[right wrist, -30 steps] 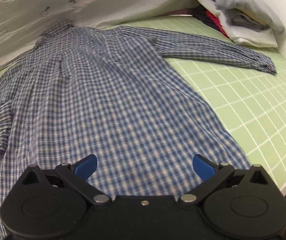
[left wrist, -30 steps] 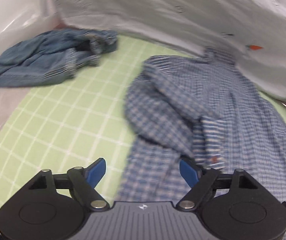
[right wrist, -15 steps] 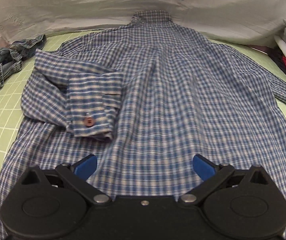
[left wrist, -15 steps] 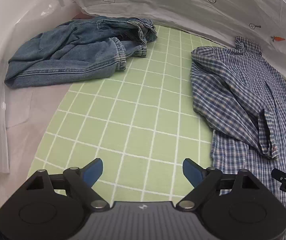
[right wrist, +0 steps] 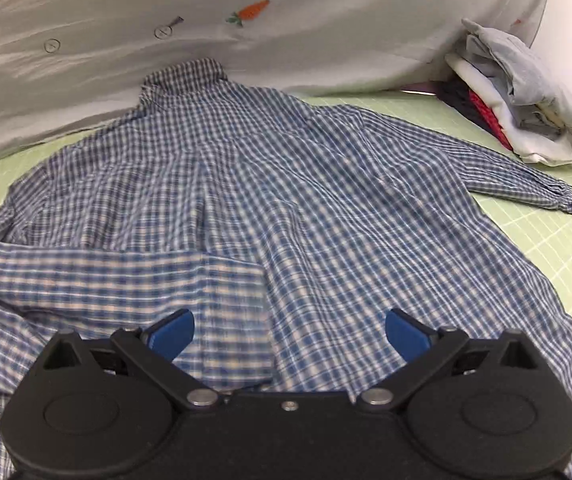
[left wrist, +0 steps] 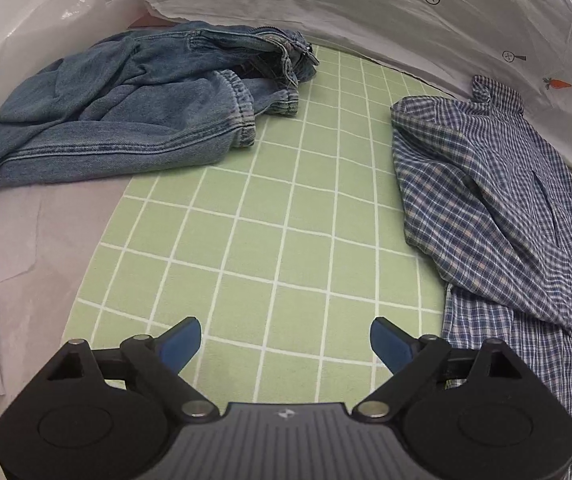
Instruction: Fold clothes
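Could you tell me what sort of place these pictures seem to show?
Probably a home clothes-folding spot: a green grid mat as work surface, a plaid shirt spread flat, crumpled jeans waiting, a stack of folded clothes in the corner, and carrot-print sheeting behind.

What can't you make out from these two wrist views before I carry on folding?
- Plaid shirt hem: right wrist view, hidden behind the right tongs body.
- Shirt's right half: left wrist view, cut off by the frame edge.
- Folded-over sleeve cuff: right wrist view, blurred.
- Clothes stack: item count unclear, layers overlap.
- Jeans: crumpled, leg layout hidden by their own folds.
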